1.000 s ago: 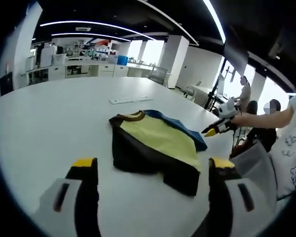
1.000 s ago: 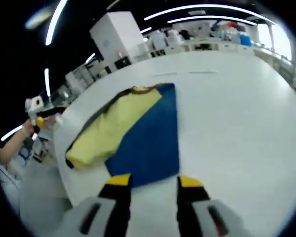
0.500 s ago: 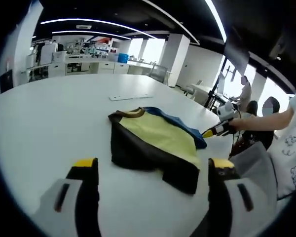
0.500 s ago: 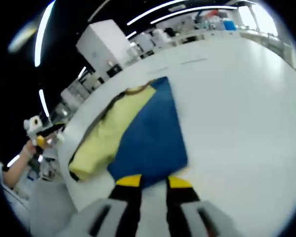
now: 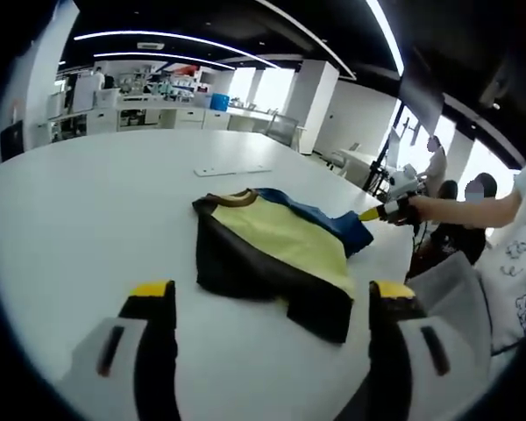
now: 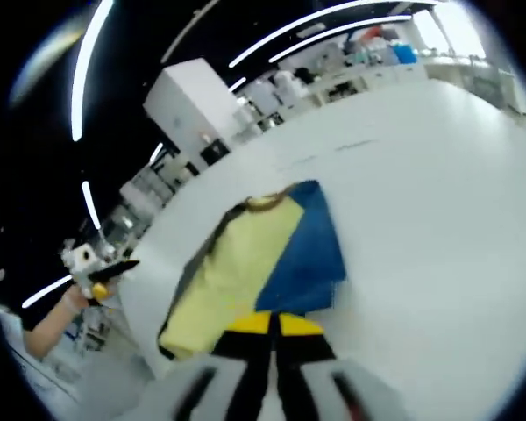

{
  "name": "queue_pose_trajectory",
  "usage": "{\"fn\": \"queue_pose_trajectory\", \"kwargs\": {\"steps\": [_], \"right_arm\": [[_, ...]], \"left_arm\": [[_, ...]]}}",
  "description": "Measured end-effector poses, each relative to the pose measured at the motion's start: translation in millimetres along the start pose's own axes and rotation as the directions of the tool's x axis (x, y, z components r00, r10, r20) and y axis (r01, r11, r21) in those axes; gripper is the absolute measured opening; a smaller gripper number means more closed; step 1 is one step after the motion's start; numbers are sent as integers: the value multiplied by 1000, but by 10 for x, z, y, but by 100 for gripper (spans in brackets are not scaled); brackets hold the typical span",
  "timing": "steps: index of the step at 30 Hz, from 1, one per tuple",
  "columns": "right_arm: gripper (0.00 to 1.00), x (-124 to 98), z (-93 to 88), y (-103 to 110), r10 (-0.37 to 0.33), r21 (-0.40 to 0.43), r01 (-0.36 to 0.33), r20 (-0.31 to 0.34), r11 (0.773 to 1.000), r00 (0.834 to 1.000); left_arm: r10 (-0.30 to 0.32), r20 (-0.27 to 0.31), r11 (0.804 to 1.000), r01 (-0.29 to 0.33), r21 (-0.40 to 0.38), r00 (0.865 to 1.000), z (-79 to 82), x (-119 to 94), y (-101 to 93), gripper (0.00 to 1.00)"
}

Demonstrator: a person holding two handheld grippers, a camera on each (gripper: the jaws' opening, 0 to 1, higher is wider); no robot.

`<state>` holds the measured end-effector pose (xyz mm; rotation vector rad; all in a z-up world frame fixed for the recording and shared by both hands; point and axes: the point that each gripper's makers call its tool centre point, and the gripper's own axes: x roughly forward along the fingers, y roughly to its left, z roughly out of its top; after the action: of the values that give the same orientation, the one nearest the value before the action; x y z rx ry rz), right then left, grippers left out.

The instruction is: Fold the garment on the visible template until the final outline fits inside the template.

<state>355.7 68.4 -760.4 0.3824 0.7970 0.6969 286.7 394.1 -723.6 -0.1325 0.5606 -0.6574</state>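
Note:
A yellow, black and blue garment (image 5: pixel 276 250) lies partly folded on the white table (image 5: pixel 88 210). My left gripper (image 5: pixel 270 296) hovers open in front of its black edge, with nothing between the fingers. At the garment's right side, my right gripper (image 5: pixel 374 213), held by a hand, is shut on the blue corner (image 5: pixel 355 230). In the right gripper view the yellow-tipped jaws of the right gripper (image 6: pixel 270 323) are pressed together on the near edge of the blue layer (image 6: pixel 309 256); the yellow layer (image 6: pixel 232 272) lies to its left. The left gripper (image 6: pixel 105 270) shows far left in a hand.
A flat white strip (image 5: pixel 232 171) lies on the table beyond the garment. The table's curved edge runs close past the garment's right side, with people (image 5: pixel 460 219) and a grey chair (image 5: pixel 460 289) there. Desks and shelves stand along the far wall.
My right gripper's jaws went from open to shut on the blue corner of the garment. The left gripper stayed open and nearly still.

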Motion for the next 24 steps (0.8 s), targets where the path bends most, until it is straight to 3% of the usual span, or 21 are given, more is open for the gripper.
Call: {"fn": "queue_pose_trajectory", "kwargs": {"steps": [6,9,16,19,24], "right_arm": [[0,133,452,396,53,-55,-50,51,997,997],[0,351,559,588,78,-119,-75,16,990,997],[0,862,349,821,76,-159,-90,-92,983,993],[0,1085,223,790,60,-185,-87,-147,979,987],[0,1261,42,825,47,-200,-88,-198,976,979]], "left_arm": [[-5,8,1000,5,-4,1000,23,12,-11,88],[-5,12,1000,5,-5,1000,29,18,-15,88],[2,35,1000,-1,-21,999,36,-22,-23,87],[10,41,1000,-8,-28,999,26,-64,-21,87],[17,42,999,-15,-41,999,-20,-95,0,87]]}}
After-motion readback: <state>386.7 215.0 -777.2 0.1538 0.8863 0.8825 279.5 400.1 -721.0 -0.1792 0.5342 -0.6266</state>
